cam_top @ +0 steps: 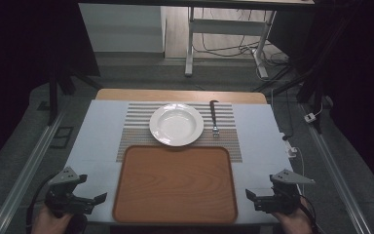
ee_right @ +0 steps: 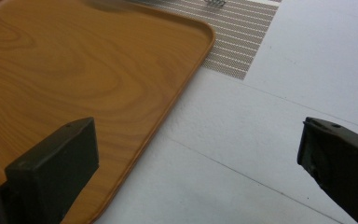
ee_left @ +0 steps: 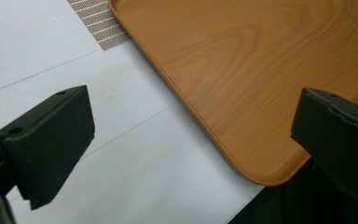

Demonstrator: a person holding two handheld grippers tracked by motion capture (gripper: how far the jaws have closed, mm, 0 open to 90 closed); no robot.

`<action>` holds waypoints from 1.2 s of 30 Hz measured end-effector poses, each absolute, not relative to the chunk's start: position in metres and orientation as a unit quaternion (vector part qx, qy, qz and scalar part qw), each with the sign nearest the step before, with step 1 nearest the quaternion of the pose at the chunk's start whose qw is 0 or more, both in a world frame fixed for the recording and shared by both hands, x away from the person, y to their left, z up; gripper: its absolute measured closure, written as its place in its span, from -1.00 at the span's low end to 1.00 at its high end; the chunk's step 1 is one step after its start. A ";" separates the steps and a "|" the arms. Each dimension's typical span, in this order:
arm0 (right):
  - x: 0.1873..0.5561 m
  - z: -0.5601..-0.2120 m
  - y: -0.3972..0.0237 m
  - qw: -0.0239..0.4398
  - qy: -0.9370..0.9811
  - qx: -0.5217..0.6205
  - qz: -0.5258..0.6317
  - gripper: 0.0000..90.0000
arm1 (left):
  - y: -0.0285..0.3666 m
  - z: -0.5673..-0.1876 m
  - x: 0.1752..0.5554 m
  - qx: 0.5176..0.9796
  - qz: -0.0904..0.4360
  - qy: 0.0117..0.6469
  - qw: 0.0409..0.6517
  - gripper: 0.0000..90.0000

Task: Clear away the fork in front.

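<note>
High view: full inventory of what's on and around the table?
tray: 1, orange-brown wood grain, near middle of the table, nothing on it
plate: 1, white, on the placemat beyond the tray
fork: 1, dark handle, metal tines, right of the plate
placemat: 1, beige striped, under plate and fork
table: 1, white top
desk frame: 1, white, on the floor behind
left gripper: 1, black, left of the tray, open
right gripper: 1, black, right of the tray, open

So there's a wooden tray (cam_top: 175, 184), rectangular with rounded corners and a low rim, nothing on it, lying flat at the near edge of the tabletop (cam_top: 97, 141), its far edge overlapping a striped placemat (cam_top: 136, 127).
</note>
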State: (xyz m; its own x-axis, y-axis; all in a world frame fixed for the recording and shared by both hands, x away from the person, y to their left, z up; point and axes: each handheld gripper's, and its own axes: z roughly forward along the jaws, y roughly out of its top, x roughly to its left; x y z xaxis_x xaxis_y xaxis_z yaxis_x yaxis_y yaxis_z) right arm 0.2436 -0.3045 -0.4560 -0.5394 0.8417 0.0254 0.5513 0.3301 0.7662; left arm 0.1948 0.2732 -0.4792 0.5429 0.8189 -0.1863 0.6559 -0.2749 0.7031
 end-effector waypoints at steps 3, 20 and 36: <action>0.244 -0.456 -0.305 0.192 0.792 0.440 0.376 -1.00 | 0.273 -0.479 0.195 0.791 0.105 0.466 0.382 -1.00; 0.242 -0.456 -0.299 0.189 0.812 0.413 0.367 -1.00 | 0.273 -0.479 0.196 0.791 0.105 0.467 0.381 -1.00; 0.245 -0.453 -0.293 0.179 0.810 0.404 0.386 -1.00 | 0.273 -0.479 0.197 0.790 0.104 0.469 0.381 -1.00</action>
State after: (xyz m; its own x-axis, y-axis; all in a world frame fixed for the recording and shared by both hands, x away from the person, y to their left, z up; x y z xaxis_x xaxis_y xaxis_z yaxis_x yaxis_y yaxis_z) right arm 0.2450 -0.2934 -0.4527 -0.6104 0.7918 0.0217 0.5163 0.3770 0.7690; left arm 0.1965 0.2734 -0.4794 0.5386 0.8200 -0.1937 0.6616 -0.2692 0.6999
